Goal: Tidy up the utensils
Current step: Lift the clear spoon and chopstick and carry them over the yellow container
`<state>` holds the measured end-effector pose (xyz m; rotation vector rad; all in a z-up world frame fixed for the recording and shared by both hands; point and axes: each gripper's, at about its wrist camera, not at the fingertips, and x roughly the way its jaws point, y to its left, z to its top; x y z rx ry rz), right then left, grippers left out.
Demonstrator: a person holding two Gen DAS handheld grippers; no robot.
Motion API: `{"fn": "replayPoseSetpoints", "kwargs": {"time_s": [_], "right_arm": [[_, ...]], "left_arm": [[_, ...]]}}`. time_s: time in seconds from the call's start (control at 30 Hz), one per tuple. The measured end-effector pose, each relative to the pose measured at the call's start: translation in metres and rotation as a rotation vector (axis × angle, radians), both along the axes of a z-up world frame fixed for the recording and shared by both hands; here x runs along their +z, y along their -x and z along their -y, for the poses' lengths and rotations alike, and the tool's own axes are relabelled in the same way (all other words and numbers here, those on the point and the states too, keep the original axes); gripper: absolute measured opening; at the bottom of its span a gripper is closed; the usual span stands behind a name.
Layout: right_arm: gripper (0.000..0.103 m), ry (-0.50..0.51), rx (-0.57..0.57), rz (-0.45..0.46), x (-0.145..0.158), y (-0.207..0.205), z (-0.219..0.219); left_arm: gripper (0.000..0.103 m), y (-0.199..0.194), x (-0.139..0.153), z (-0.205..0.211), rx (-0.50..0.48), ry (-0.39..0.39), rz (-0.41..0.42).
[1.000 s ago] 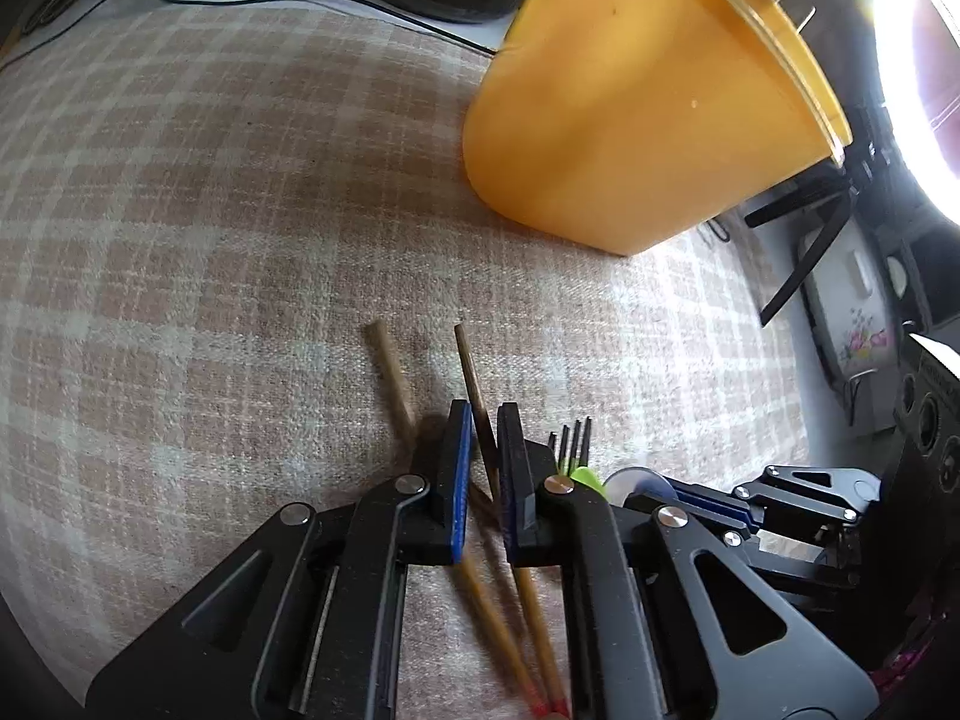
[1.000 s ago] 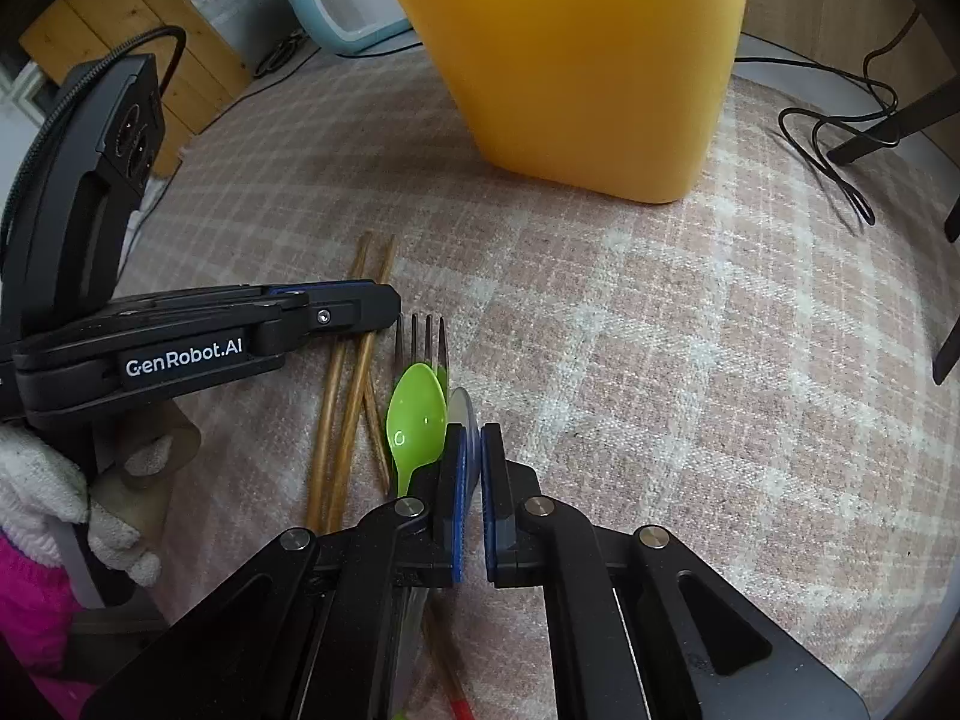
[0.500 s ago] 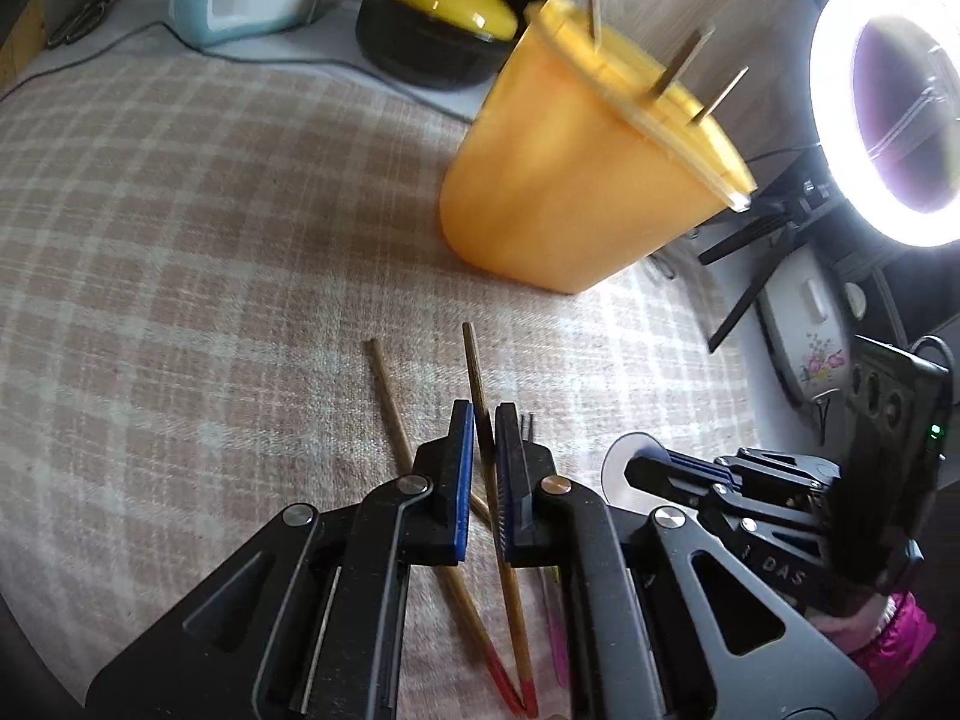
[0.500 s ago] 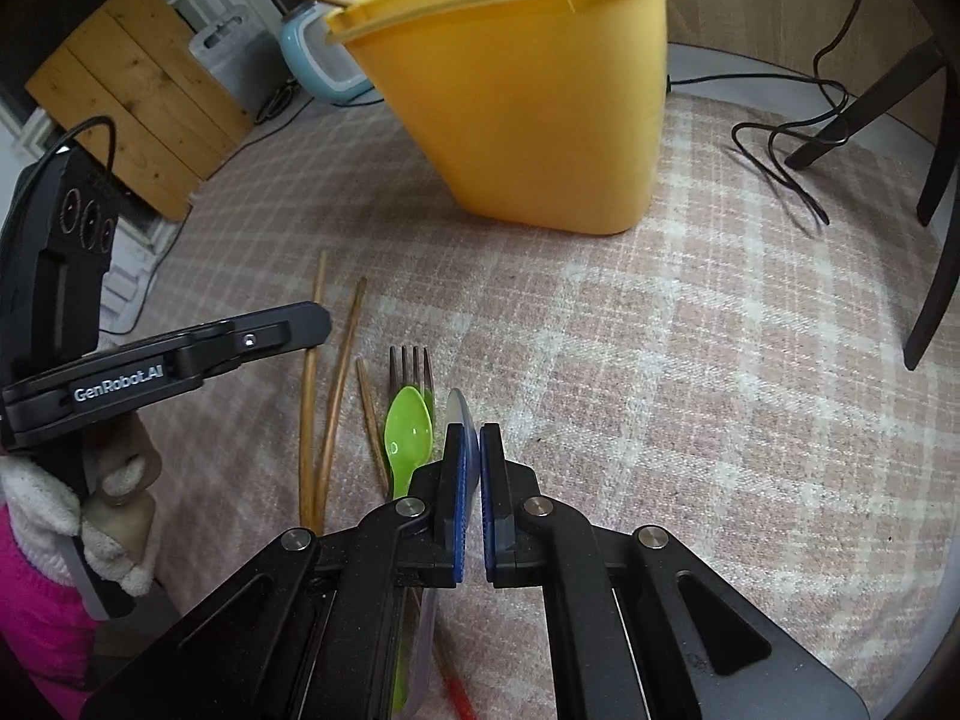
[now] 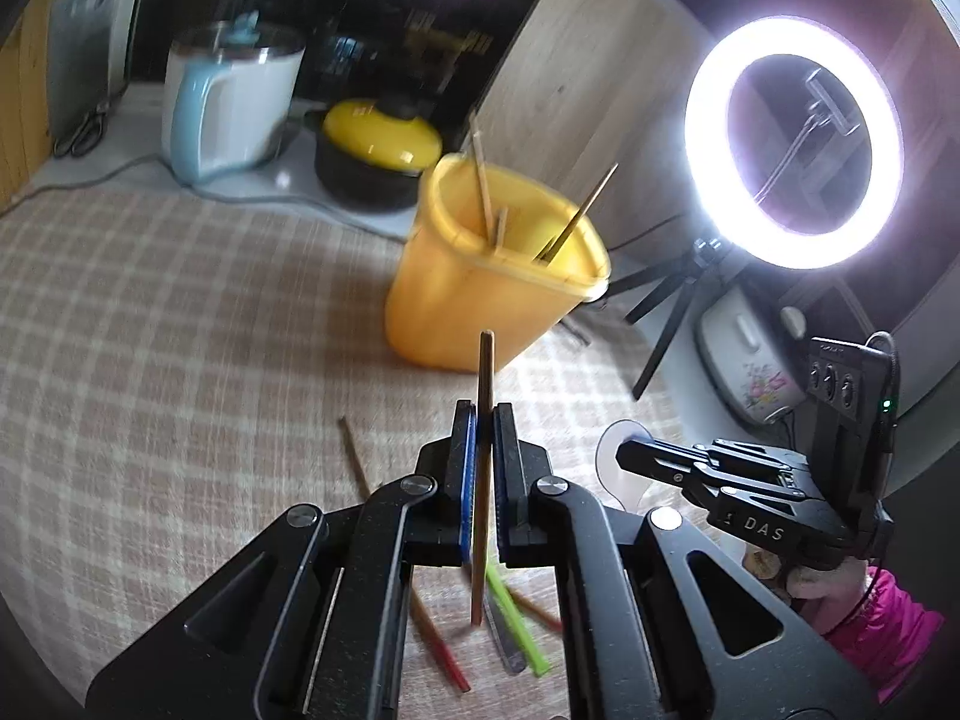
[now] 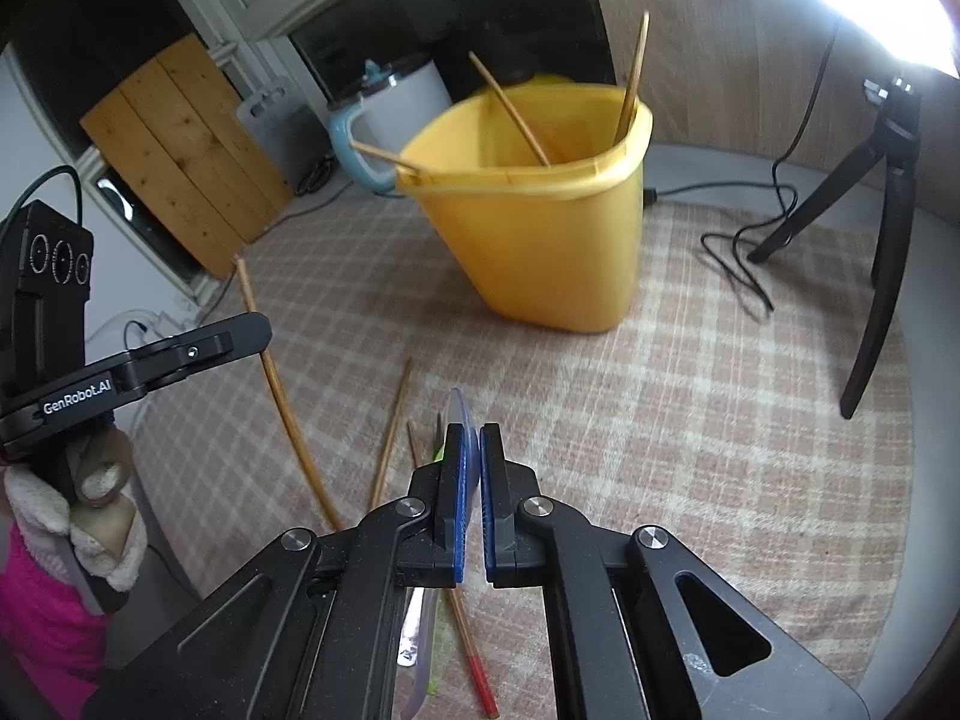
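My left gripper point(image 5: 483, 414) is shut on a wooden chopstick point(image 5: 483, 372) and holds it above the table; the same chopstick point(image 6: 273, 372) and gripper point(image 6: 252, 330) show in the right wrist view. My right gripper point(image 6: 471, 438) is shut on a clear plastic spoon point(image 6: 457, 411), lifted off the cloth; it appears in the left wrist view point(image 5: 624, 453) with the spoon point(image 5: 618, 471). The yellow bin point(image 5: 480, 294) point(image 6: 540, 222) stands ahead with three chopsticks point(image 6: 516, 111) in it. More chopsticks point(image 6: 393, 426), a green spoon point(image 5: 516, 618) and a fork lie on the checked cloth.
A blue-white kettle point(image 5: 222, 108) and a yellow-lidded black pot point(image 5: 372, 150) stand behind the bin. A ring light point(image 5: 792, 144) on a tripod point(image 6: 882, 228) stands at the right, with a cable point(image 6: 738, 258) on the cloth. The checked cloth point(image 5: 150, 330) covers the table.
Both grippers have risen from the table. The left lifted one chopstick off the cloth; the right lifted the clear spoon. The bin's open top came into view.
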<state>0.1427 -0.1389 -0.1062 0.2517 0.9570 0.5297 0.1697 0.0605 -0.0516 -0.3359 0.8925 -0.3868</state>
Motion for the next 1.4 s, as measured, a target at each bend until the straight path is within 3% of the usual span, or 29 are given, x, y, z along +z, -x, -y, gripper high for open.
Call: {"fn": "replayPoseSetpoints", "kwargs": {"time_s": [0.43, 1.0, 1.4], "right_arm": [[0.003, 0.006, -0.081, 0.191, 0.056, 0.002, 0.016], [0.003, 0.069, -0.210, 0.415, 0.110, -0.045, 0.024], [0.003, 0.165, -0.226, 0.535, 0.124, -0.073, 0.003]], "left_arm": [[0.003, -0.004, 0.059, 0.009, -0.035, 0.009, 0.148], [0.003, -0.045, 0.128, -0.004, 0.024, 0.029, 0.316], [0.003, -0.082, 0.140, -0.013, 0.078, 0.008, 0.363]]}}
